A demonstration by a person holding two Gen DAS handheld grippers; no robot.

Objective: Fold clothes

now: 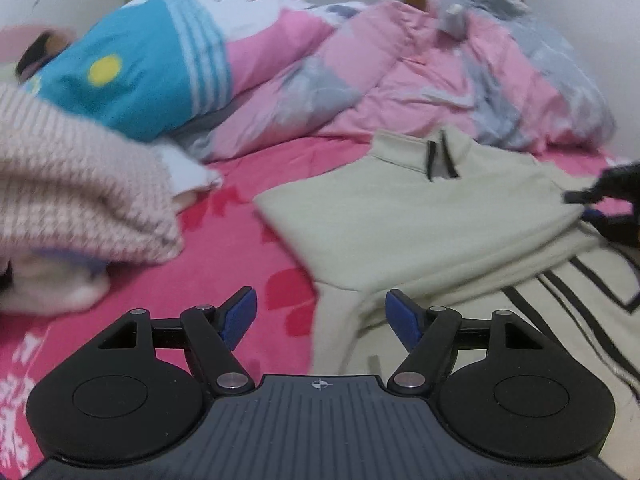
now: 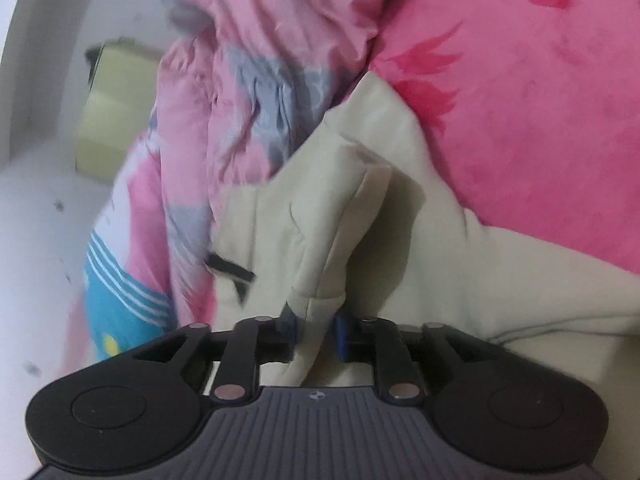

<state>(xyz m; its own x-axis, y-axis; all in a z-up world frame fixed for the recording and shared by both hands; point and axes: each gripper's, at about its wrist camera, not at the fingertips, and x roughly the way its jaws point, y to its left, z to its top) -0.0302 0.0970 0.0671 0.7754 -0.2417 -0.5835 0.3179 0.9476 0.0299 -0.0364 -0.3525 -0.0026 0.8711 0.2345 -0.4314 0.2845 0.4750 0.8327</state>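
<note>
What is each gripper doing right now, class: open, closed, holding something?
Left gripper: open, holding nothing.
Right gripper: closed on a fold of the beige top.

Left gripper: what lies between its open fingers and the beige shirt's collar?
Only beige shirt fabric spread on the pink sheet; left gripper view shows nothing else.

A beige sweatshirt [image 1: 400,220] with black stripes is lying on a hot-pink floral bedsheet [image 1: 248,248]; the quilt [image 1: 400,80] is showing pink and grey, the knit [image 1: 80,184] pink-and-white checks.
</note>
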